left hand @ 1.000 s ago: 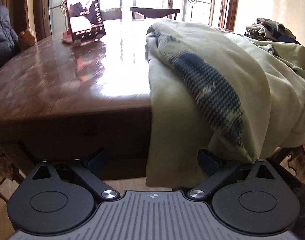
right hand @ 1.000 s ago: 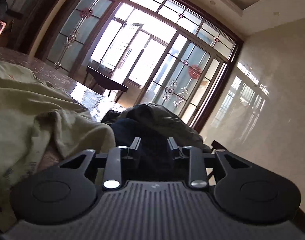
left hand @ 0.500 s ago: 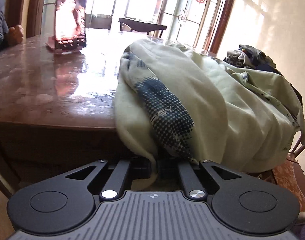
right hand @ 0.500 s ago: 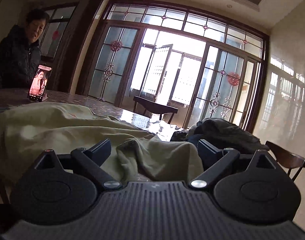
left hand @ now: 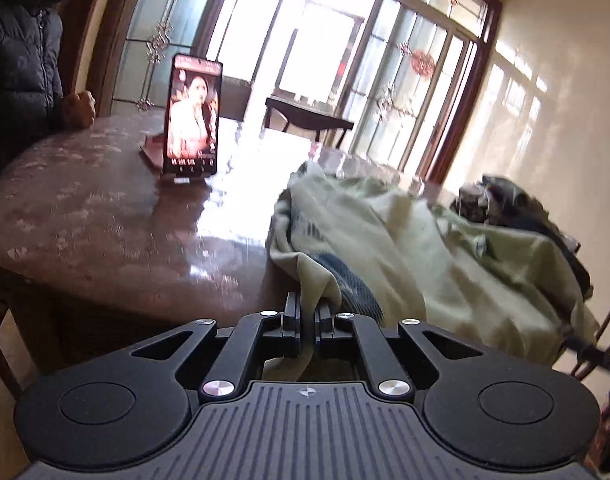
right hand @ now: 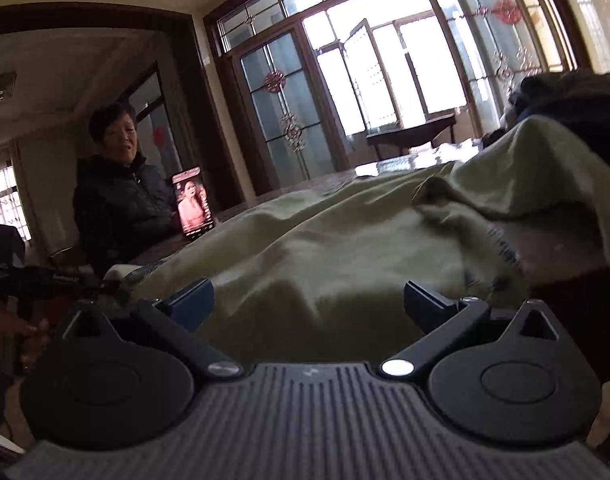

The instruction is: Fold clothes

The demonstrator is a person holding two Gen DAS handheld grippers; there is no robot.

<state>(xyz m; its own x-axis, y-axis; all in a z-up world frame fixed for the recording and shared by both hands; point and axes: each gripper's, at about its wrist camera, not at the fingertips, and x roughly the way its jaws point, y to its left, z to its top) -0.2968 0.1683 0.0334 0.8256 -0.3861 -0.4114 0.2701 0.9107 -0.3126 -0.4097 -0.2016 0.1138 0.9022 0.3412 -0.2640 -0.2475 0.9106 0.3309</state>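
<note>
A pale green garment (left hand: 405, 248) with a dark checked patch (left hand: 353, 288) lies heaped on the brown table (left hand: 105, 220) and hangs over its near edge. My left gripper (left hand: 308, 316) is shut on a fold of the garment's edge, and the cloth runs up from the jaws. In the right wrist view the same garment (right hand: 345, 240) fills the middle. My right gripper (right hand: 309, 298) has its jaws opening wide. The cloth lies just ahead of them, and the pads do not press on it.
A phone (left hand: 193, 116) stands lit on a stand at the table's far left, and a person in a dark jacket (left hand: 21, 60) sits behind it. A pile of dark clothes (left hand: 505, 200) sits at the far right. A dark bench (left hand: 309, 116) stands by the windows.
My left gripper closed on the garment's hanging edge and rose, lifting it. My right gripper opened, let go of the dark clothes, rolled and swung left toward the green garment.
</note>
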